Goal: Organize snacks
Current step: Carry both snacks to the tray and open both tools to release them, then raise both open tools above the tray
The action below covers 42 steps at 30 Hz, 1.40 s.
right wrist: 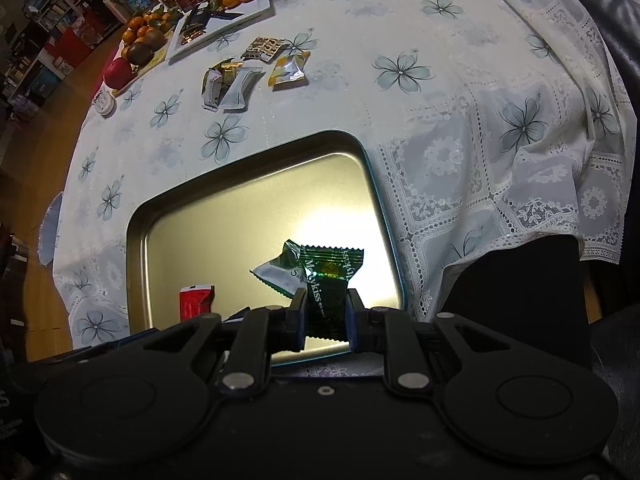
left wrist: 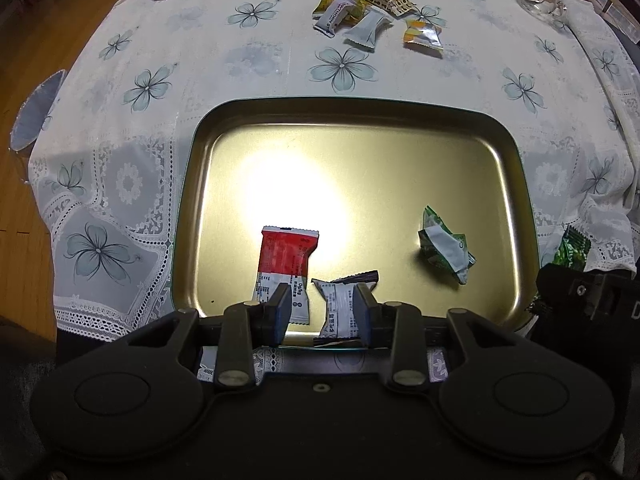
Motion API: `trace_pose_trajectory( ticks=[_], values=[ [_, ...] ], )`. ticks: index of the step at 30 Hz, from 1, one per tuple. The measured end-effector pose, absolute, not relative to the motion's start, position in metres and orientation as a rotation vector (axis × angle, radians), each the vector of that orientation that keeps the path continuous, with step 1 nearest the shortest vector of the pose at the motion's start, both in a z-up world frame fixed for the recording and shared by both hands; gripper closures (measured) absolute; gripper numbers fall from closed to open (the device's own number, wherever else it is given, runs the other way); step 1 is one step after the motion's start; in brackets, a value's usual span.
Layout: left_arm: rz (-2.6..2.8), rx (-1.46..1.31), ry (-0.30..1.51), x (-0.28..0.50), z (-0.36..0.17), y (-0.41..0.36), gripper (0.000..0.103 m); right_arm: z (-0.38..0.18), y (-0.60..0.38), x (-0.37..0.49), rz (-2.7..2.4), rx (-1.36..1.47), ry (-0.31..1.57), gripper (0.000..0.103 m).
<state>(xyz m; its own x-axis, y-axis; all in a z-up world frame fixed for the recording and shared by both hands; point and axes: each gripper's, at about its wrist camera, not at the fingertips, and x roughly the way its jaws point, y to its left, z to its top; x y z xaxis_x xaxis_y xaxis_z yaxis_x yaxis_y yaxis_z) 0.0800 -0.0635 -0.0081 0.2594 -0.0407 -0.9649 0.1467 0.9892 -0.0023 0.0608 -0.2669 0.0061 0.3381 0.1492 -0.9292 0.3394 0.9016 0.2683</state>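
Note:
A gold metal tray (left wrist: 360, 105) lies on the flowered tablecloth. In it are a red and white packet (left wrist: 286, 264), a crumpled green and white packet (left wrist: 444, 248) and a small grey-white packet (left wrist: 340, 304). My left gripper (left wrist: 323, 312) hangs over the tray's near edge, open. The grey-white packet lies between its fingers, with a gap on the left side. My right gripper (right wrist: 326, 312) is shut on a dark green packet (right wrist: 330, 280), held upright over the tray (right wrist: 256, 152) near its right end. Several loose snacks (left wrist: 372, 16) lie in a pile beyond the tray.
A white plate (right wrist: 224, 20) and a board of oranges and other fruit (right wrist: 144, 36) stand at the table's far left. A small round white container (right wrist: 105, 104) sits near that edge, and glassware (left wrist: 540, 4) at the far right. The lace cloth hangs over the table's edges.

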Motion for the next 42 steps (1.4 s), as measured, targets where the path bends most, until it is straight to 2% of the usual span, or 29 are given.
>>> trace_pose_trajectory(
  ticks=[3,4,6,36,42],
  values=[
    [-0.128,0.097,1.311,0.079,-0.009,-0.062,0.059,0.009,-0.265,0.062,-0.117,0.457,1.219,0.079],
    [-0.127,0.096,1.313,0.078,-0.010,-0.061,0.059,0.009,-0.265,0.061,-0.115,0.454,1.217,0.072],
    [-0.123,0.096,1.317,0.078,-0.010,-0.060,0.059,0.010,-0.264,0.061,-0.118,0.442,1.215,0.068],
    [-0.096,0.097,1.380,0.076,-0.020,-0.050,0.059,-0.009,-0.245,0.065,-0.067,0.387,1.326,0.064],
    [-0.121,0.087,1.415,0.078,-0.023,-0.048,0.059,-0.015,-0.242,0.068,-0.045,0.395,1.358,0.060]
  ],
)
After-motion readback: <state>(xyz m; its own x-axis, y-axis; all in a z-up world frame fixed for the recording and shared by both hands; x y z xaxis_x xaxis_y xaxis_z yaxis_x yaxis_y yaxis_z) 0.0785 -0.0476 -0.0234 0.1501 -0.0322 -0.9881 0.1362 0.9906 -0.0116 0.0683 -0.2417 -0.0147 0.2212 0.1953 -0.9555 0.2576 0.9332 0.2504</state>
